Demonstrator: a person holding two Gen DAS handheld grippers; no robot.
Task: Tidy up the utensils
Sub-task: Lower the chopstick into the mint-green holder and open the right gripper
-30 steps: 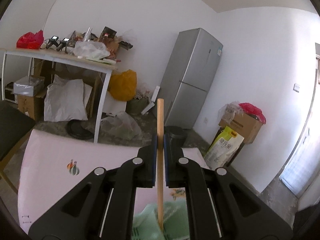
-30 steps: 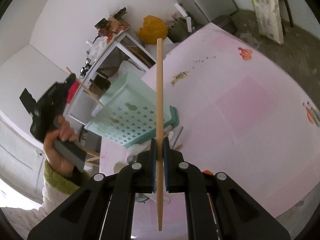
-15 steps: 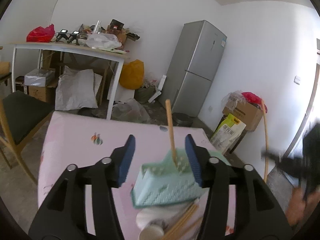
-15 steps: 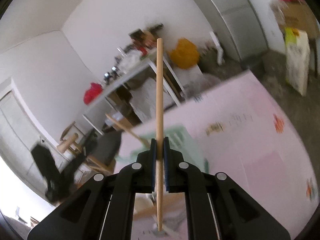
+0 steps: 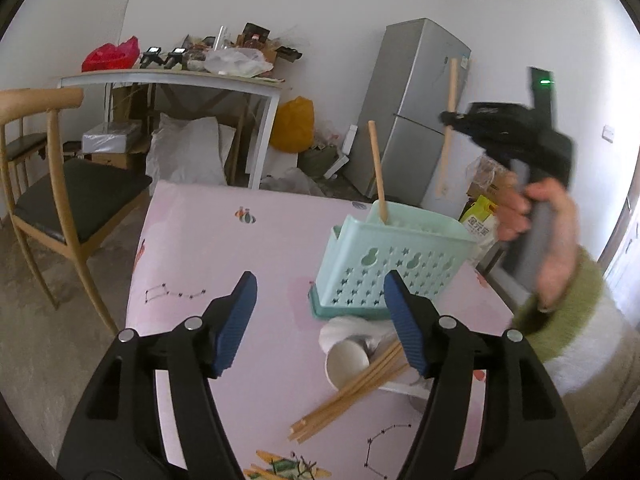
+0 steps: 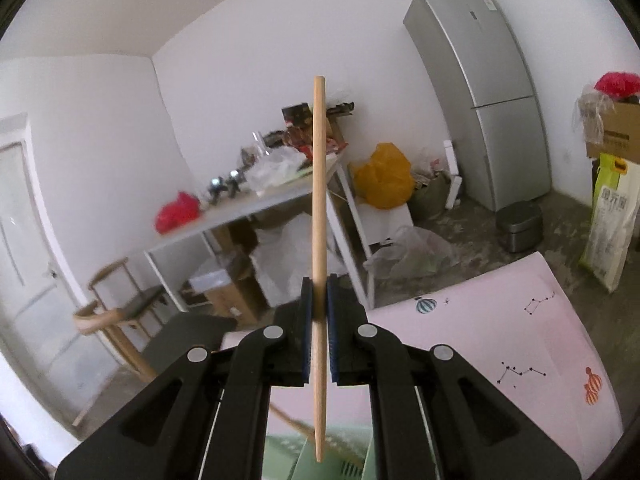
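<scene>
My left gripper point(image 5: 319, 280) hangs over the pink table, its jaws opening with nothing between the blue pads. Just ahead and to the right stands a mint green utensil basket point(image 5: 392, 264) with one wooden chopstick point(image 5: 378, 172) leaning upright in it. In front of the basket lie several loose chopsticks point(image 5: 352, 388) and a white spoon point(image 5: 346, 356). My right gripper point(image 6: 319, 300) is shut on another chopstick point(image 6: 319, 240), held upright above the basket point(image 6: 344, 456). From the left wrist view that held chopstick point(image 5: 447, 128) shows at the right, above the basket.
A person's hand in a green cuff point(image 5: 552, 240) holds the right gripper's handle. A wooden chair point(image 5: 48, 184) stands left of the pink table point(image 5: 200, 248). Behind are a cluttered white table point(image 5: 172, 80), a yellow bag point(image 5: 294, 124) and a grey fridge point(image 5: 416, 108).
My left gripper let go of its chopstick, which now stands in the basket, then drew back with its jaws widening. The right gripper rose and rolled level, still gripping its chopstick.
</scene>
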